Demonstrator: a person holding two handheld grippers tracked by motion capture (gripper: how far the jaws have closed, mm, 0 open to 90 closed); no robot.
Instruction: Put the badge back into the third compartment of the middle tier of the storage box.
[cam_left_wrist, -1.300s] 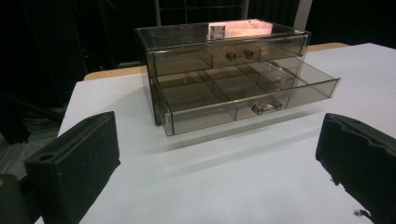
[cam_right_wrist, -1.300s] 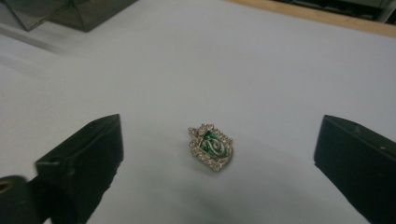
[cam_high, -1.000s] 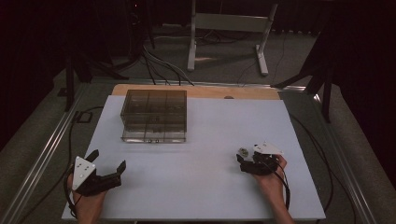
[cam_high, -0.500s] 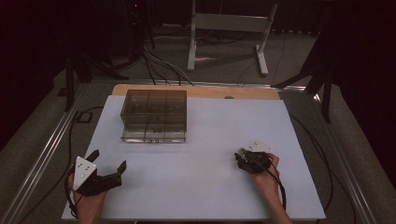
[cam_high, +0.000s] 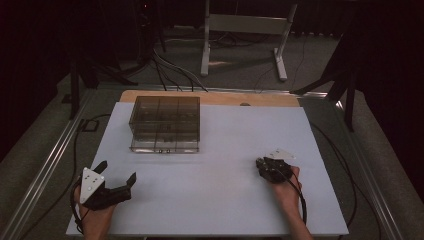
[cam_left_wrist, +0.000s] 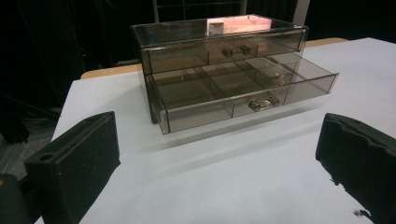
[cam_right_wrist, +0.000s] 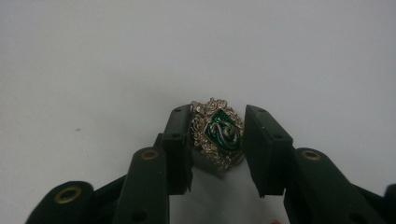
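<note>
The brooch (cam_right_wrist: 218, 133) looks like silvery metal, rough with filigree, around a glossy green enamel centre. The right gripper (cam_right_wrist: 217, 140) has matt black plastic jaws with brass-coloured rivets. The left gripper (cam_high: 116, 181) has the same dull black finish, topped by a pale grey plate. Near the desk's far left corner, the drawer box (cam_left_wrist: 224, 74) is smooth, smoky clear plastic. The desk (cam_high: 225, 150) has a matt, paper-like white cover over wood.

Dim room, dark surroundings; overhead light brightens the white table (cam_high: 225, 150). Soft shadows, slight noise, mild softness.
</note>
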